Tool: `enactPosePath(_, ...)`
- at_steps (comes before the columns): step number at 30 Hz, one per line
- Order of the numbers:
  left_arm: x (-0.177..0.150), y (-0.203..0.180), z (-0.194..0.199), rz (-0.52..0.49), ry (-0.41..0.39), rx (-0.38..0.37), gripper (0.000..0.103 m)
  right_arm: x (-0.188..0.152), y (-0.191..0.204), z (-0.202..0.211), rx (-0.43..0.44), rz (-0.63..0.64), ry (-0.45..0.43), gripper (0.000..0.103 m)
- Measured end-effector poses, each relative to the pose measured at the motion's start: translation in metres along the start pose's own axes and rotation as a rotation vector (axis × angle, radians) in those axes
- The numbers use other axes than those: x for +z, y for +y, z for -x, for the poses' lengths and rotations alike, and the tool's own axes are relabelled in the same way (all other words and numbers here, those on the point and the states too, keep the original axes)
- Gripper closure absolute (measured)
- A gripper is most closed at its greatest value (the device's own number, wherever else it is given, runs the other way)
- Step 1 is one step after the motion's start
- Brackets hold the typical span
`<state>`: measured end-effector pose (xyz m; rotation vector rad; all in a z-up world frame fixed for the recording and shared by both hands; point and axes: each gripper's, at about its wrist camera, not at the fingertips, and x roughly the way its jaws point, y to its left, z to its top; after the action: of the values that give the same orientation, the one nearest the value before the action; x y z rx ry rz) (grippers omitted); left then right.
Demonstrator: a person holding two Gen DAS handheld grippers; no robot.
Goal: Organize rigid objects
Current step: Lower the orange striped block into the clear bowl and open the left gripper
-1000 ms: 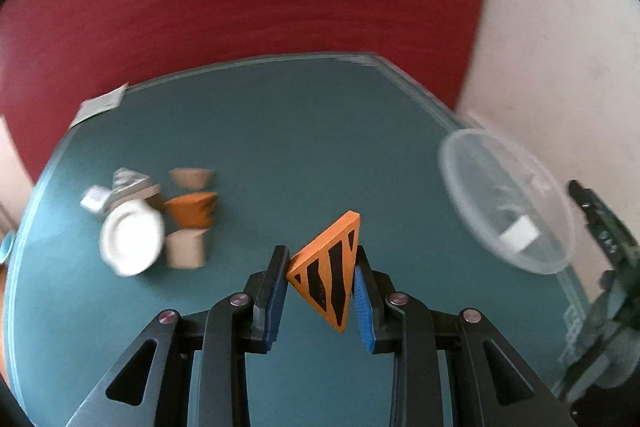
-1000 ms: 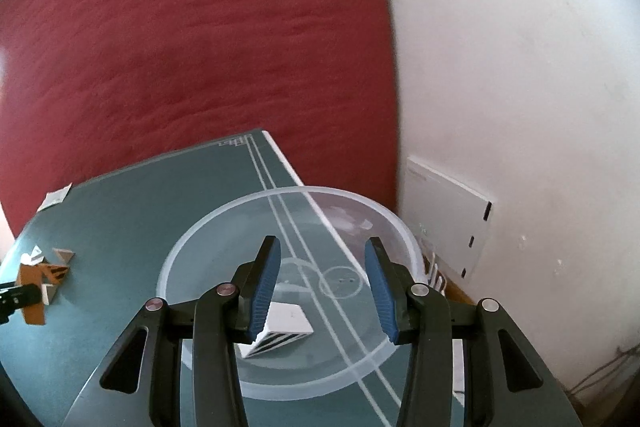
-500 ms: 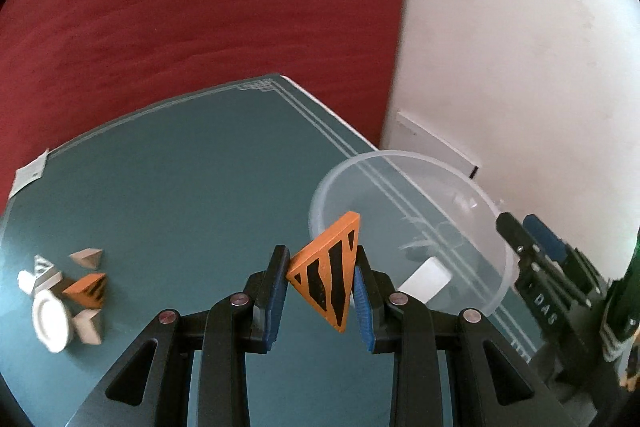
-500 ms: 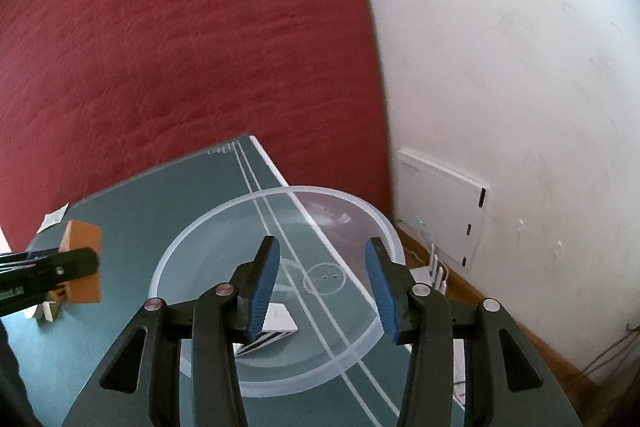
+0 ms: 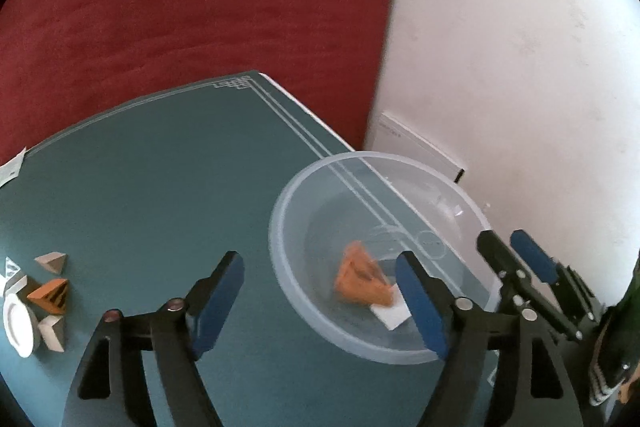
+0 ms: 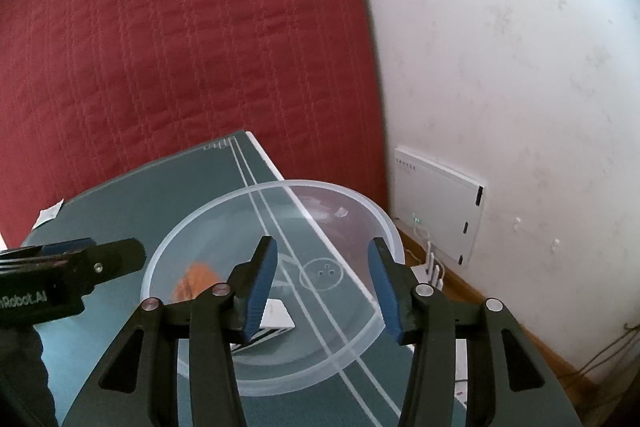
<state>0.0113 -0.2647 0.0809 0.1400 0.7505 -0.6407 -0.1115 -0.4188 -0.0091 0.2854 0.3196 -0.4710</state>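
My left gripper (image 5: 320,291) is open and empty, spread over the near left rim of a clear plastic bowl (image 5: 288,287). A blurred orange striped triangle block (image 5: 360,283) is in the bowl beside a white striped block (image 5: 394,315). My right gripper (image 6: 324,287) is open and empty above the same bowl (image 6: 360,343). In the right wrist view the orange block (image 6: 196,281) and the white block (image 6: 276,321) show through the bowl, and the left gripper's fingers (image 6: 96,259) reach in from the left.
The bowl stands at the right edge of a teal table (image 5: 160,187). Several small blocks, one of them orange (image 5: 50,293), and a white disc (image 5: 18,323) lie at the table's left. A red quilted surface (image 6: 180,47) and a white wall (image 6: 500,67) lie behind.
My left gripper swung right over the bowl and opened. The orange block it held has dropped into the bowl. The right gripper stayed open above the bowl.
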Motion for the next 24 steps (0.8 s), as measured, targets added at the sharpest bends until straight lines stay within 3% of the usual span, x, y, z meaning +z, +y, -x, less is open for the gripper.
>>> enactPosePath(11,-0.014,0.028,0.009,0.026,-0.039,0.167,0.001,-0.007,0.006,0.0,-0.011,0.031,-0.009,0.049)
enactPosePath(19,-0.023,0.043,0.015,0.043,-0.055,0.26,0.001,-0.009,0.014,0.002,-0.016,0.065,-0.023,0.047)
enactPosePath(24,-0.028,0.053,0.016,0.056,-0.055,0.292,0.001,-0.009,0.018,0.002,-0.019,0.072,-0.024,0.038)
